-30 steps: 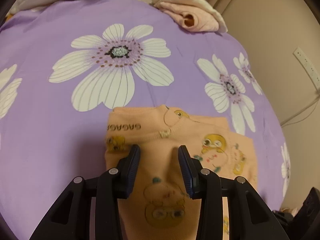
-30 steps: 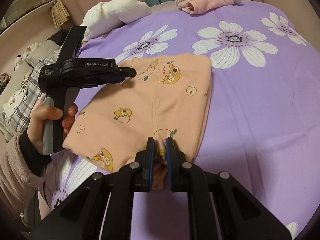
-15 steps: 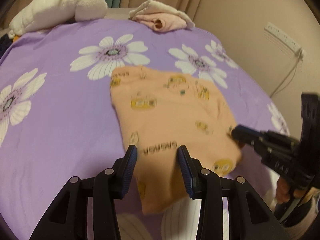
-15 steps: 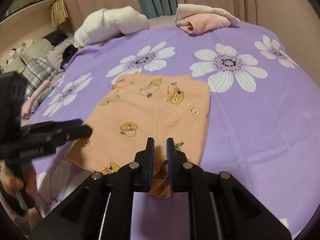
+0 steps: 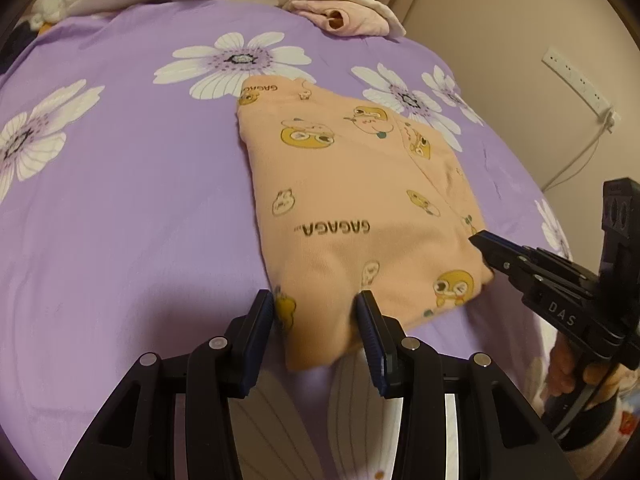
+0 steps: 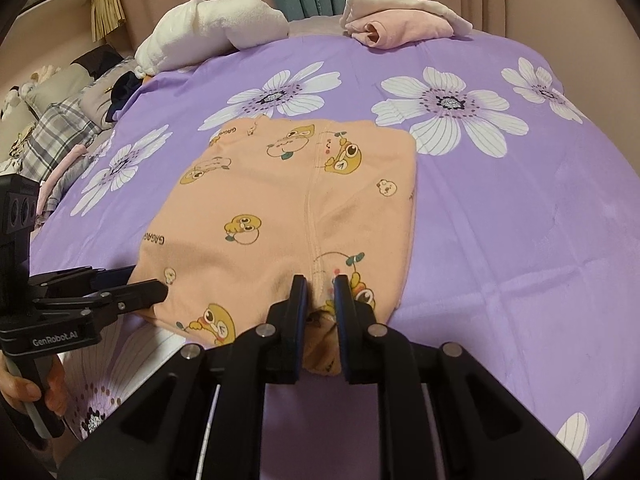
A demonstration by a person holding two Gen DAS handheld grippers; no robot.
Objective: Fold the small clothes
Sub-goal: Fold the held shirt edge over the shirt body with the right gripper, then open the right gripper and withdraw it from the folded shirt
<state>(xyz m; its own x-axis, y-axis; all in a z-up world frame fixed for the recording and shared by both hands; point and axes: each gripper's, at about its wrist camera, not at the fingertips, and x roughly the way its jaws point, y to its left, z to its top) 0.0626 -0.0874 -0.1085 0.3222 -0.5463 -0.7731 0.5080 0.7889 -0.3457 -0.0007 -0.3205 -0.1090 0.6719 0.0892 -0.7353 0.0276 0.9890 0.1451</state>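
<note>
Now, on the far left of the right wrist view, some clothes [image 6: 60, 136] lie beside the bed [image 6: 520, 240], which has a purple cover with white flowers. Lower on that side the left gripper [image 6: 150, 286] comes in, held by a hand [image 6: 24, 390], and its tips are at the near left corner of the garment [image 6: 288, 208]. In the left wrist view its jaws are spread wide, with the near corner of the garment [image 5: 360, 216] lying between them; the fingers [image 5: 260, 320] are not pressed on the cloth.

The garment is peach with yellow cartoon prints. It lies flat in a folded, roughly square shape in the middle of the bed, with one seam running from the far edge to the near edge.

A little to the right, the right gripper [image 6: 320, 300] is at the near edge of the garment, just at the seam. Its jaws are narrow and a small bunch of cloth stands between them, so they are pinching the garment. In the left wrist view the right gripper [image 5: 478, 240] enters from the right and touches the garment's right corner.

At the far edge of the bed, a white towel [image 6: 212, 26] lies on the left and a pink and white bundle [image 6: 400, 26] more to the right
</note>
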